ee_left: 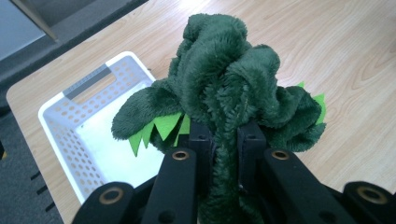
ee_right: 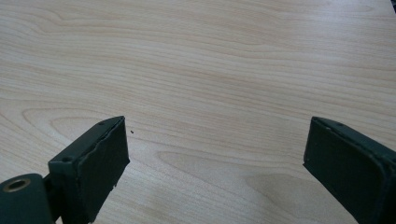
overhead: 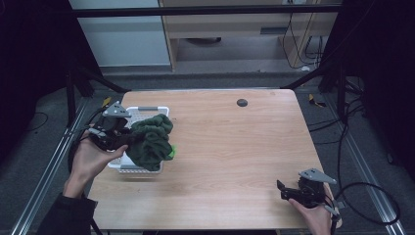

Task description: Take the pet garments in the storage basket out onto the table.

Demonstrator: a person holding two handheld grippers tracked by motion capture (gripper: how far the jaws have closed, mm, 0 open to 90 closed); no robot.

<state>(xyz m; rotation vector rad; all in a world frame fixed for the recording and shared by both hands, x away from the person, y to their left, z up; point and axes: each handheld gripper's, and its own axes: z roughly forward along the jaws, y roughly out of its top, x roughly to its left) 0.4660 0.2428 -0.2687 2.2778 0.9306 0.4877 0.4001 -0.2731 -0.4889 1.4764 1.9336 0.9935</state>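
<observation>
A dark green plush toy (overhead: 151,139) with light green felt spikes hangs over the right part of a white perforated basket (overhead: 147,108) at the table's left. My left gripper (overhead: 128,140) is shut on the plush toy (ee_left: 224,93), its jaws pinching a fold of the fur, with the white basket (ee_left: 60,126) below and to the left. My right gripper (overhead: 285,192) rests near the table's front right corner, held by a hand. In the right gripper view my right gripper (ee_right: 215,154) stands open over bare wood, nothing between the jaws.
A small dark round cap (overhead: 242,102) sits in the wooden table (overhead: 230,147) near its far edge. Cables (overhead: 362,196) trail off the right side. Black frame posts stand at the far corners.
</observation>
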